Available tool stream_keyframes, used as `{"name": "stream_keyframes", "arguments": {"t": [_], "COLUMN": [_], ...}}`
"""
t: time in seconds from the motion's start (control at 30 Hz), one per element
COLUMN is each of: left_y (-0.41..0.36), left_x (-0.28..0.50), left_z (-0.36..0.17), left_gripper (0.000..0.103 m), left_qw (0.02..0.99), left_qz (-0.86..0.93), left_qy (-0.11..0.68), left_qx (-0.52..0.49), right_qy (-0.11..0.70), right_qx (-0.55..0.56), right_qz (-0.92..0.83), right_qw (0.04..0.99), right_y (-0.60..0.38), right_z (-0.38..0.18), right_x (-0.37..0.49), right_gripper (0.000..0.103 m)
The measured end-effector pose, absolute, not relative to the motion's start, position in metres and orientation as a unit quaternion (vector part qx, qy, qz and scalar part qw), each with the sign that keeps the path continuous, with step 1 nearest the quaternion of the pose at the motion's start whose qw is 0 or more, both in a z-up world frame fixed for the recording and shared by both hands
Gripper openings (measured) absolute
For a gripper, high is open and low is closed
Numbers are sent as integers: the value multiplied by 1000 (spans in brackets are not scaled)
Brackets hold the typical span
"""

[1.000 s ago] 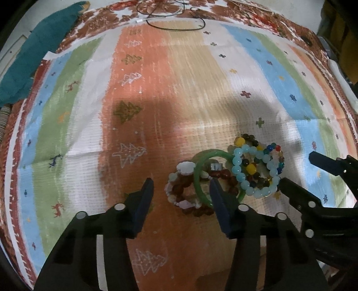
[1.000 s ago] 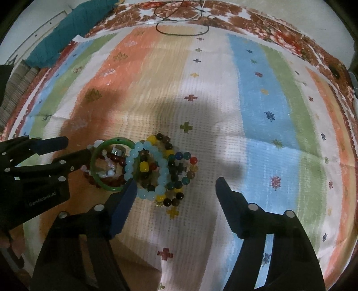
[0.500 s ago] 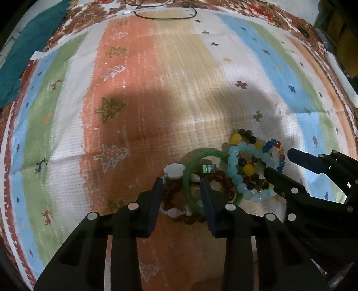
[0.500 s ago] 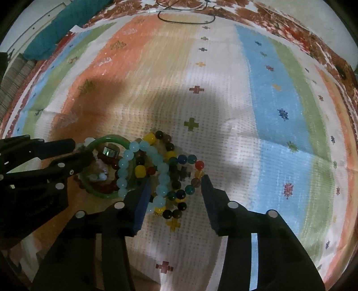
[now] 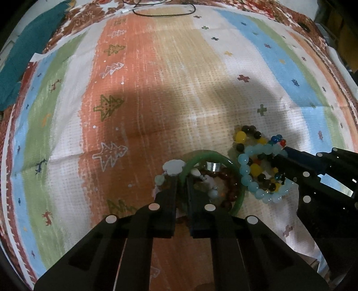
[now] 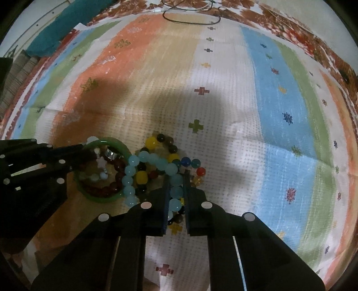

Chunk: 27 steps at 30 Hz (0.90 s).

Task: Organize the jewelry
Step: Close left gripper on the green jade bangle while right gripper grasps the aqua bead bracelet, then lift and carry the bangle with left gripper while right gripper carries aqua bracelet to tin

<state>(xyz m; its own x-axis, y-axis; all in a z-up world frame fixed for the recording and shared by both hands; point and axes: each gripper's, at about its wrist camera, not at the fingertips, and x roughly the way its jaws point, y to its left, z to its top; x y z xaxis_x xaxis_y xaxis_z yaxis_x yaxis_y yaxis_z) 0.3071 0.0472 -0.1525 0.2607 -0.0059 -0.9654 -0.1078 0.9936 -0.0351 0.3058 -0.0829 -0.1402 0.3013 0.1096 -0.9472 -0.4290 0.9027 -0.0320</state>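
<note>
A pile of bracelets lies on the striped cloth [image 5: 156, 89]. My left gripper [image 5: 182, 181] points down, its jaws closing on the left rim of the green bangle [image 5: 208, 154], pads pressing it. Inside the bangle lie a dark red bead bracelet [image 5: 230, 192], a white charm [image 5: 173, 166] and a silver ring [image 5: 212, 166]. My right gripper [image 6: 176, 179] is closing on the pale blue bead bracelet [image 6: 131, 171], with blue beads squeezed between its fingers. Multicoloured bead strands [image 6: 151, 142] are tangled under it. Each gripper shows in the other's view: the right gripper [image 5: 279, 161], the left gripper [image 6: 89, 154].
A black cord [image 5: 163, 14] loops at the far edge of the cloth. Teal fabric [image 5: 24, 49] lies at the far left corner. A dark object [image 5: 335, 26] stands beyond the far right edge. The cloth stretches bare ahead of both grippers.
Both grippers sank toward the pile and went from wide open to shut, the left on the green bangle's rim, the right on the pale blue beads.
</note>
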Motion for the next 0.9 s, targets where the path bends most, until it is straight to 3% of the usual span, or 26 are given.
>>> {"name": "stream_keyframes", "arguments": {"t": [0.9], "left_y": [52], "left_x": [249], "left_z": [-80], "left_gripper": [8], "left_qw": [835], "left_qz": [57], "left_qy": [544], "left_qx": [-53], "right_qy": [498], "right_qx": [-112], "right_qz": [184], "right_qw": [840], "right_y": [-98], "right_z": [-71], "right_x": [261], "right_gripper": [12]}}
